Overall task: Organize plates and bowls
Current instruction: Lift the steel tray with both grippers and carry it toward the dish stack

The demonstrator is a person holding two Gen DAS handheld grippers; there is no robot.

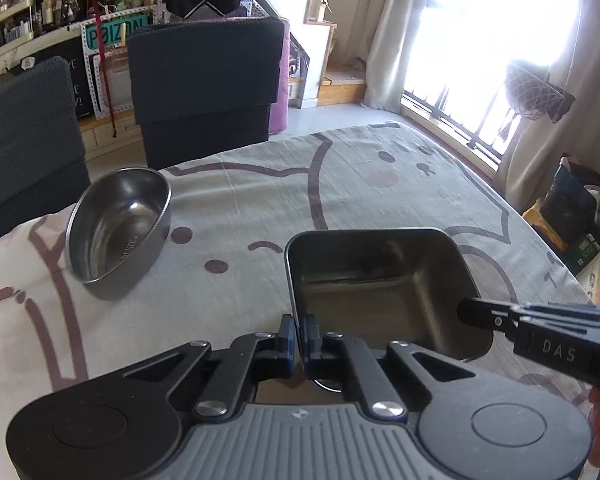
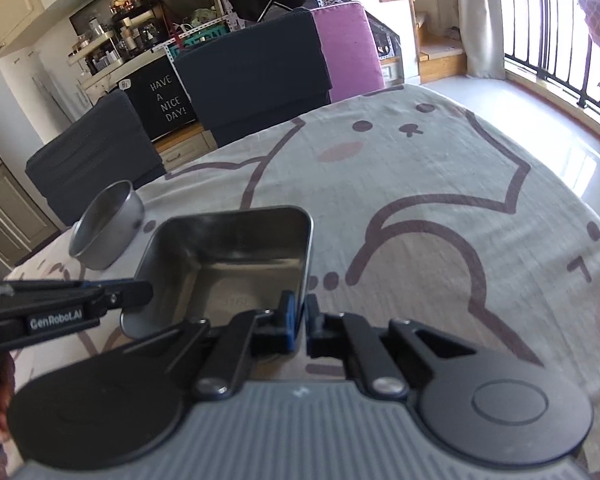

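Steel tray, both claws apparently clamped.

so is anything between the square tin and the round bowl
Nothing visible. Both grippers, left and right, are shut on the square tin's rim, and only bare tablecloth lies between it and the round bowl.

The square tin pinched in the black, blue-padded tongs was dull silver. Beyond them to the left, a round steel bowl gleamed grey. The cloth beneath was pale grey with mauve cartoon-animal outlines.
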